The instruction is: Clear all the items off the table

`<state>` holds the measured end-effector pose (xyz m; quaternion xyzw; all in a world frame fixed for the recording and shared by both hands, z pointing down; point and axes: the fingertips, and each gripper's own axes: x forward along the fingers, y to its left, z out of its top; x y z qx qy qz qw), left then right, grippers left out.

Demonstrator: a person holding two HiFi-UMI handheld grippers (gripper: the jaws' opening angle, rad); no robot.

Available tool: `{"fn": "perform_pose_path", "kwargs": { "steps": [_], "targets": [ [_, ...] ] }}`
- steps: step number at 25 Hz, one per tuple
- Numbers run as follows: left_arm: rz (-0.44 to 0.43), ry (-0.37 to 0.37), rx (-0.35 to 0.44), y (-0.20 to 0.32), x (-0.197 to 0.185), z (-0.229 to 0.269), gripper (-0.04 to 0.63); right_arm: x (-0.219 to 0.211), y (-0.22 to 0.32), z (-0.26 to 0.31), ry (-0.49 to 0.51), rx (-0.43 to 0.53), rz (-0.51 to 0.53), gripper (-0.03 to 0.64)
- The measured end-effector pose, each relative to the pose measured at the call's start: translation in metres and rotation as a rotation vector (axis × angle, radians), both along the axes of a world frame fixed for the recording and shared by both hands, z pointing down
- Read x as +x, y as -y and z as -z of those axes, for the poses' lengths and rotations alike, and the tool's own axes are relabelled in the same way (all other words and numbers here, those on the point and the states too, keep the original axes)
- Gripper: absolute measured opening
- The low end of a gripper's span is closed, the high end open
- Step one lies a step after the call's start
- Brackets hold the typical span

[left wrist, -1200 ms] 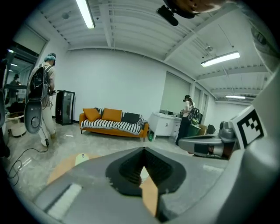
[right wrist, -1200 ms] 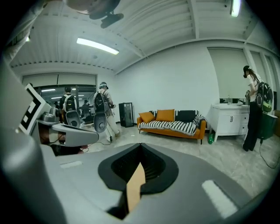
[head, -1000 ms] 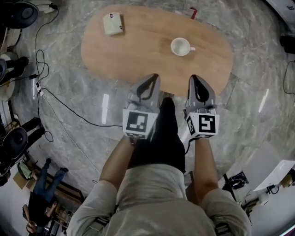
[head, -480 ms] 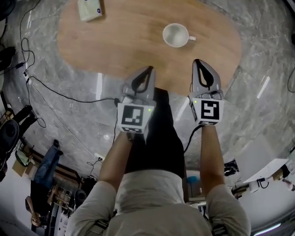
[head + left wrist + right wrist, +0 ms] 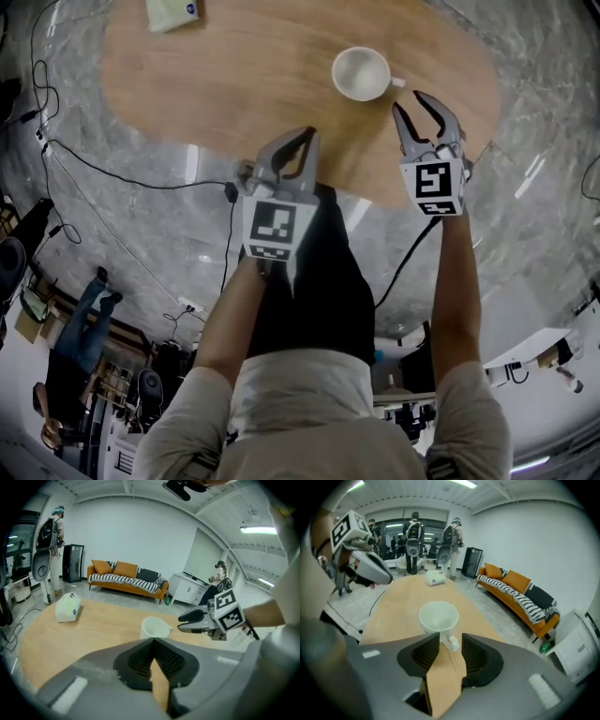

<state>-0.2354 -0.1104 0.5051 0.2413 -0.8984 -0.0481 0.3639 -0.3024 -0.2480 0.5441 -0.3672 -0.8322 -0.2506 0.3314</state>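
A white mug [image 5: 361, 73] stands upright on the oval wooden table [image 5: 262, 84], its handle [image 5: 398, 82] pointing right. My right gripper [image 5: 420, 105] is just behind the handle and its jaws are opening. In the right gripper view the mug [image 5: 438, 616] is close ahead and its handle [image 5: 451, 641] lies at the gap of my right gripper [image 5: 451, 649], with the pads apart from it. My left gripper [image 5: 307, 139] hangs shut and empty at the table's near edge. A pale packet [image 5: 172, 12] lies at the far left end of the table.
Black cables [image 5: 112, 173] run across the marble floor left of the table. An orange sofa with a striped throw [image 5: 126, 578] stands beyond the table's far side. People [image 5: 412, 531] stand past the table's left end. A white cabinet [image 5: 187, 588] stands beside the sofa.
My right gripper has moved forward over the table's edge up to the mug's handle and its jaws have parted. The left gripper stayed shut near the edge.
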Motion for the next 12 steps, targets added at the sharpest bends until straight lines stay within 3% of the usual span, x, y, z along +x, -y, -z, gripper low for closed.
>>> {"fn": "perform_pose_path", "kwargs": {
  "steps": [3,8,12],
  "targets": [
    [0.000,-0.018,-0.004,-0.001,0.003,-0.004,0.021,-0.004,-0.001,-0.018,-0.016,0.095,0.124,0.156],
    [-0.005,-0.030,-0.009,-0.001,0.003,-0.004,0.021,-0.020,-0.004,-0.034,-0.026,0.153,0.231,0.158],
    [0.008,-0.037,-0.008,-0.003,0.003,-0.003,0.021,-0.022,-0.009,-0.050,-0.040,0.238,0.373,0.164]
  ]
}}
